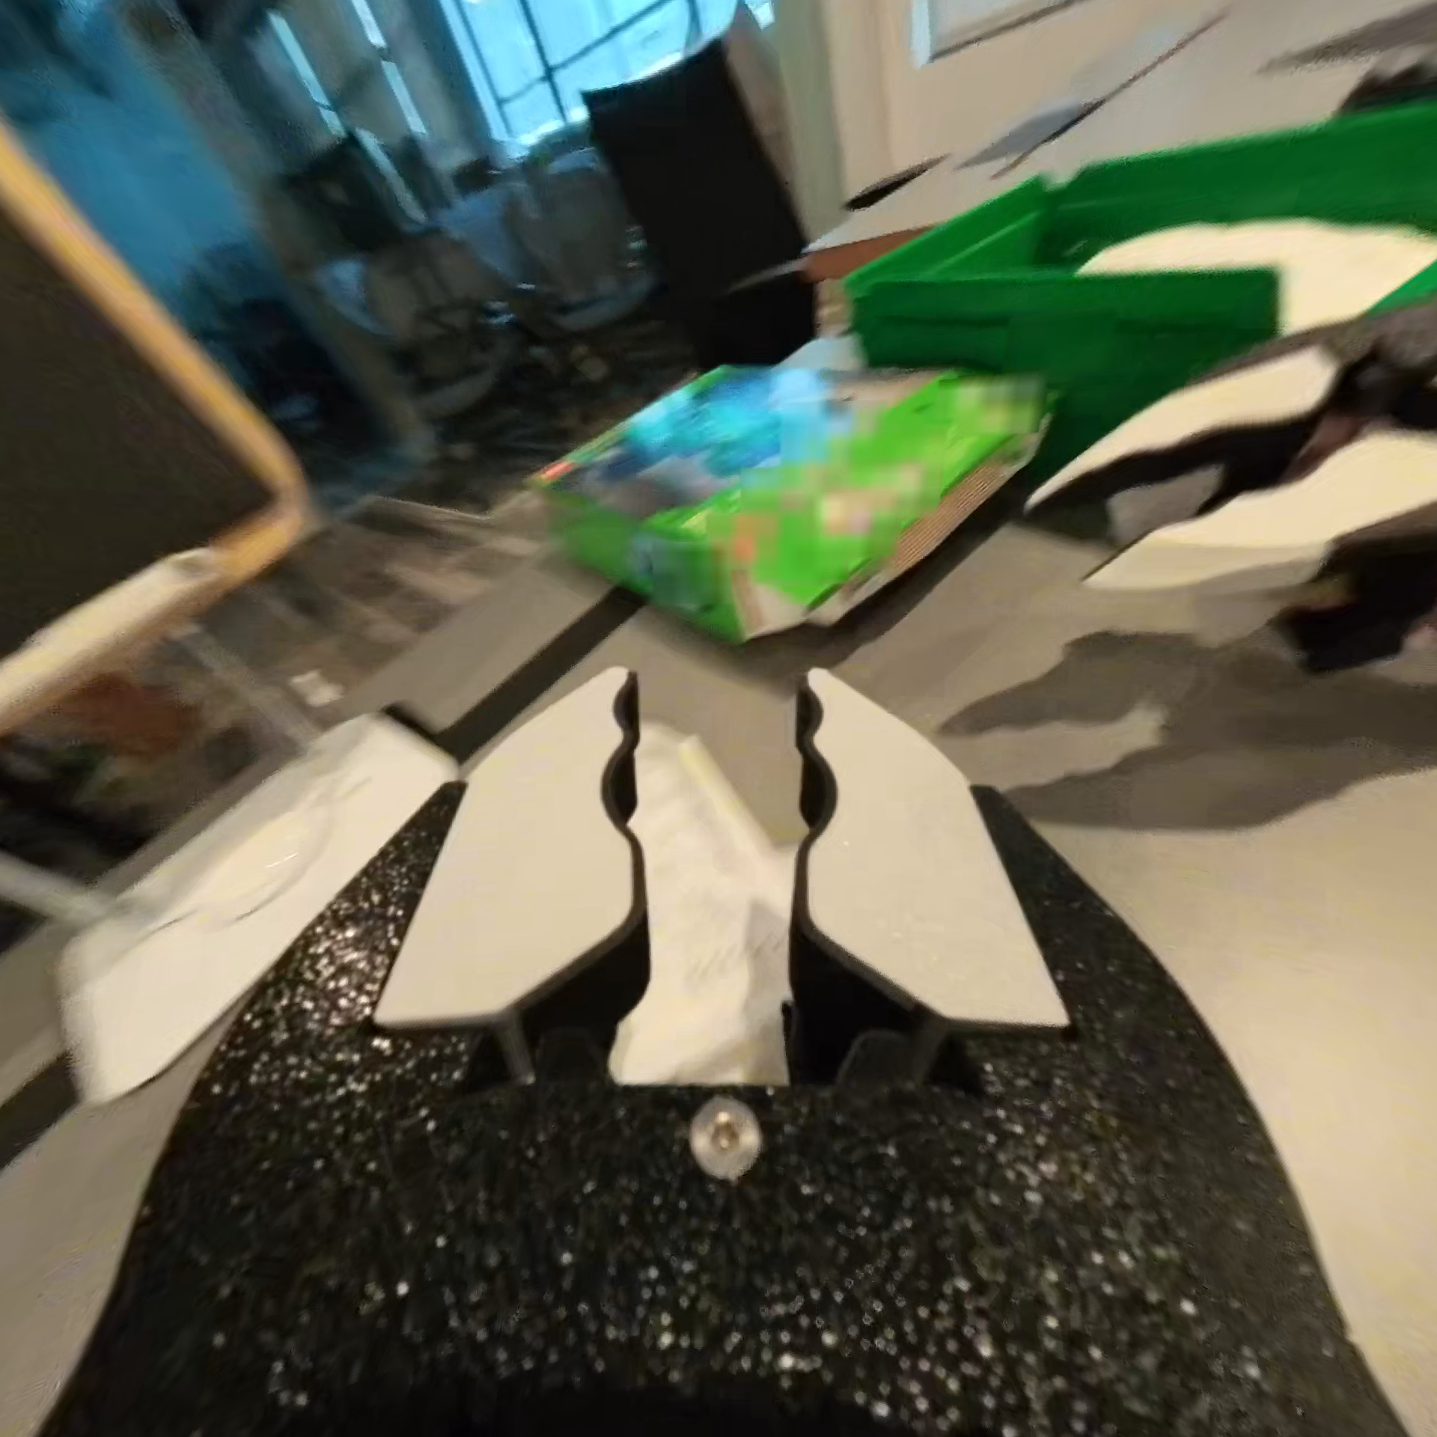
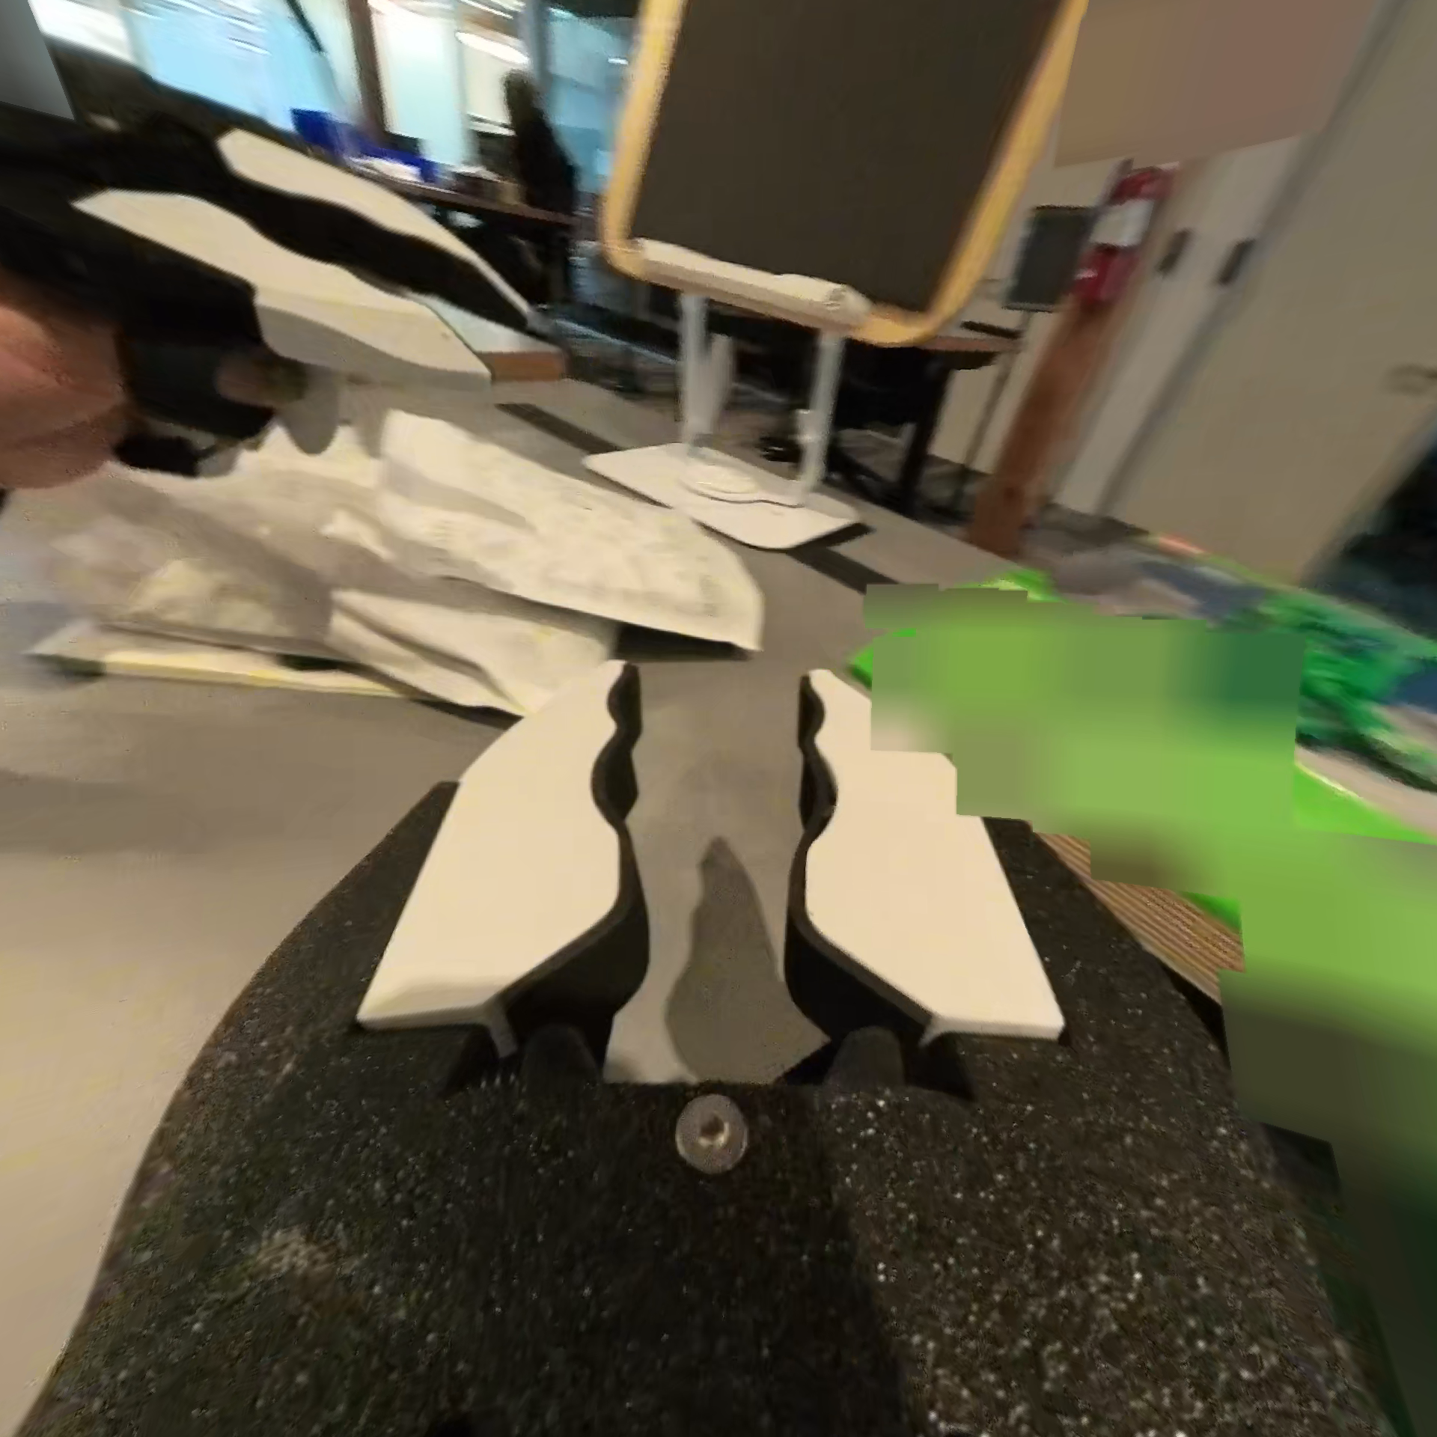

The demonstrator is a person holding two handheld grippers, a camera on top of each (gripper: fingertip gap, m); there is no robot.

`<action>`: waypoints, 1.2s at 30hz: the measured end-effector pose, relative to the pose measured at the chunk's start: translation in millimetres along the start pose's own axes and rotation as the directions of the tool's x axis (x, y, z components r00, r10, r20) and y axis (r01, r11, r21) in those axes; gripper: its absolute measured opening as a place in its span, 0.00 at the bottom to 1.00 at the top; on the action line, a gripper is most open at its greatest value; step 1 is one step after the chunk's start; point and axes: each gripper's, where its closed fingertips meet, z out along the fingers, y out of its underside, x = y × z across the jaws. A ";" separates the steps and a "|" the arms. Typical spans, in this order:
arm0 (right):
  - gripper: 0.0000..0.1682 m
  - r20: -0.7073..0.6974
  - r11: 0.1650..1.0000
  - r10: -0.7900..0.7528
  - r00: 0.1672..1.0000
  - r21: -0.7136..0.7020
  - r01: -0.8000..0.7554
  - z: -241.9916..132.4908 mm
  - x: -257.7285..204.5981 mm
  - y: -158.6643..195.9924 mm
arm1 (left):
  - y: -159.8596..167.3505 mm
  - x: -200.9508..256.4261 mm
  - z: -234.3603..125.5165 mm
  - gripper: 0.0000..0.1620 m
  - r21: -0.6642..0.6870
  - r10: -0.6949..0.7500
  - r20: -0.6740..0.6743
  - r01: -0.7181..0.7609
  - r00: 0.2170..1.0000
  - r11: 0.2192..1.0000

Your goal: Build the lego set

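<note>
A green lego set box (image 1: 785, 505) lies on the grey table ahead of my left gripper (image 1: 719, 684), which is open and empty above a white paper bag (image 1: 700, 894). The box also shows at the right of the right wrist view (image 2: 1361, 684), partly under a blurred patch. My right gripper (image 2: 719, 684) is open and empty over bare table. The left gripper shows again at the upper left of the right wrist view (image 2: 466, 311), held in a hand over crumpled white paper bags (image 2: 482, 544). Both views are motion-blurred.
A green bin (image 1: 1073, 319) stands behind the box. A dark screen with a yellow frame (image 2: 840, 155) stands on a white stand (image 2: 731, 482) at the table's far side. The right gripper's body shows dark at the right of the left wrist view (image 1: 1368, 482).
</note>
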 end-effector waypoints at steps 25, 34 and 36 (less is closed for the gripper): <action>0.30 0.310 0.876 -0.388 0.868 -0.168 0.452 123.1 -64.8 21.3 | 124.4 -62.5 -14.0 0.11 -0.276 0.793 -0.381 -0.877 0.476 0.393; 0.27 0.255 0.943 -0.285 0.924 -0.099 0.318 116.6 -55.5 19.4 | 108.3 -86.8 -15.0 0.00 -0.299 0.823 -0.164 -0.823 0.544 0.483; 0.25 0.254 0.951 -0.266 0.930 -0.085 0.296 116.7 -56.0 17.8 | 103.3 -99.6 -20.8 0.00 -0.314 0.818 -0.108 -0.800 0.565 0.511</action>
